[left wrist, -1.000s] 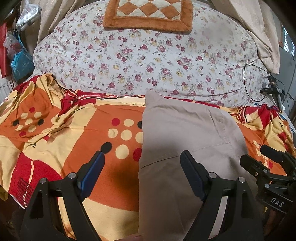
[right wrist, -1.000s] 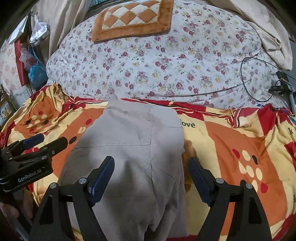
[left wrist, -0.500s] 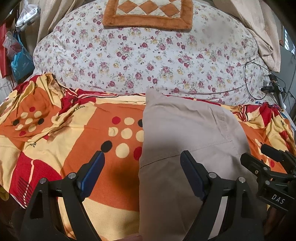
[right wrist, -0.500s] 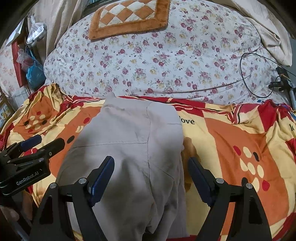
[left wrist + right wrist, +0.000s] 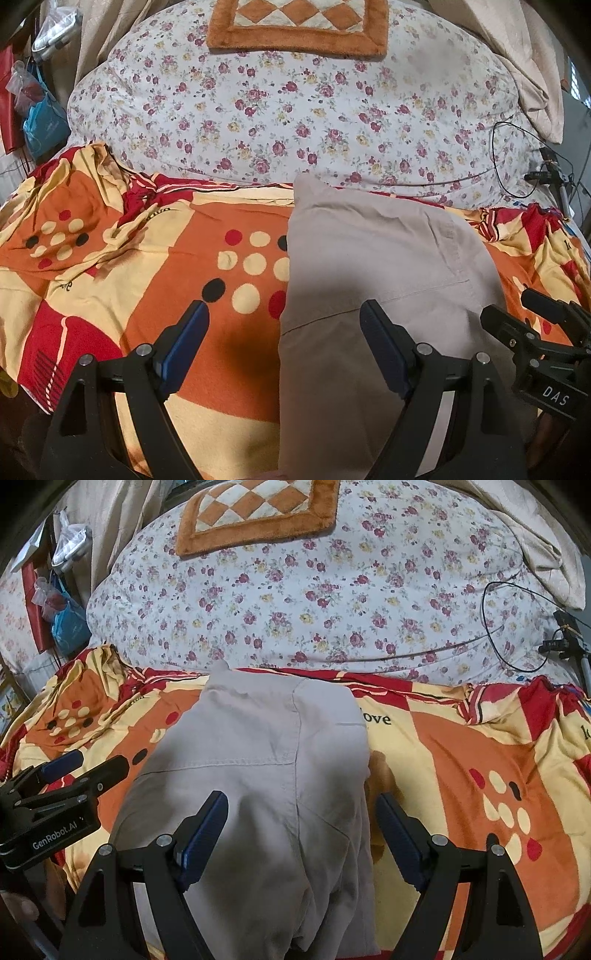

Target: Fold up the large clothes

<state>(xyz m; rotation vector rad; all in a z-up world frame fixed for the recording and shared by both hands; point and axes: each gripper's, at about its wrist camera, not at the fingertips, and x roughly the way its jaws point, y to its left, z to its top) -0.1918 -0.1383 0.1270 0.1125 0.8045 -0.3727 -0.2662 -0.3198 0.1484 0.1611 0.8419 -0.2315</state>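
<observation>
Trousers (image 5: pixel 373 266) in pale beige-grey lie lengthwise on the orange, red and cream blanket (image 5: pixel 147 266), apparently already doubled leg over leg, with the far end reaching the edge of the floral quilt (image 5: pixel 295 110) and the near end running out of sight under our grippers. In the right wrist view the trousers (image 5: pixel 266 760) show a seam down the middle and a stitched line across. We judge that laying them flat and straight like this leaves a clean strip to fold end to end.

Beyond the quilt sits an orange-bordered checkered mat (image 5: pixel 295 22), well apart from the work. Cream fabric (image 5: pixel 532 85) hangs at the far right, and a thin black cable (image 5: pixel 498 162) loops over the quilt's right side toward a small stand; neither touches the trousers. Bags (image 5: pixel 40 122) hang at the far left. The blanket is rumpled at its left and right ends, but nothing lies on the garment itself, so we see no obstacle to the next fold.

Our left gripper (image 5: pixel 284 339) hangs over the trousers' left edge, fingers spread wide, one finger above blanket and one above cloth, gripping nothing. Our right gripper (image 5: pixel 299 827) hovers over the near part of the garment, fingers likewise spread, holding nothing; we cannot tell whether either touches the fabric. We judge both are poised to take the near end.
</observation>
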